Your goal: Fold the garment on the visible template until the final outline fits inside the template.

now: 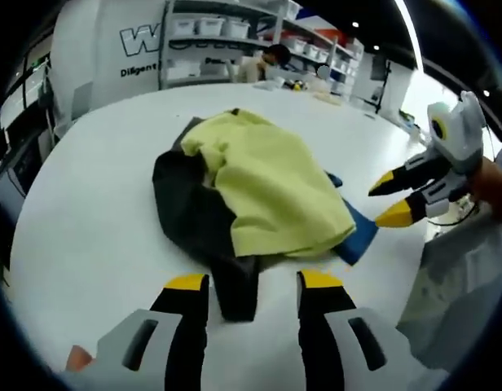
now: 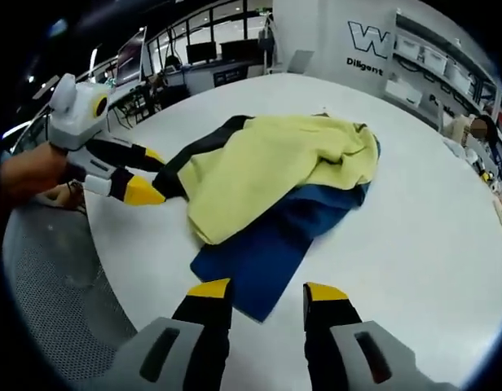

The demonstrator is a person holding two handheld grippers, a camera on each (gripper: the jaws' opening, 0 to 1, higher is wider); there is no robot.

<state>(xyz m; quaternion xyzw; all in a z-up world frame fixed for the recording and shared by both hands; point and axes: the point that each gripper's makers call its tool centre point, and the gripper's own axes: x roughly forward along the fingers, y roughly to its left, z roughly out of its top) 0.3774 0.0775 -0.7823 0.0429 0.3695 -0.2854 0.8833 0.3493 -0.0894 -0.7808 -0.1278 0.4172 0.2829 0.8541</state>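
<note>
**Garment lying bunched on the white table, both tools hovering open**

The garment is lying in a loose heap near the middle of a round white table. Its yellow-green part is sitting on top, rumpled and folded over itself. A black part is spreading out from under the yellow on one side, with a narrow black strip reaching toward the left tool in the left gripper view. A blue part is sticking out from under the yellow on the opposite side, running toward the right tool in the right gripper view. Whether the blue piece is a part of the garment or a separate sheet beneath it, I cannot tell.

The left tool is hanging just short of the black strip, its two yellow-tipped jaws standing apart with nothing between them. In the right gripper view the same tool is coming in from the left, held by a hand, its tips close to the black edge of the cloth; contact cannot be made out.

The right tool is hovering over bare table just beside the end of the blue part, jaws parted and gripping nothing. In the left gripper view it is entering from the right, tips spread, near the blue corner but apart from it.

Shelves with white bins are standing behind the table, and a person is sitting in the background.
</note>
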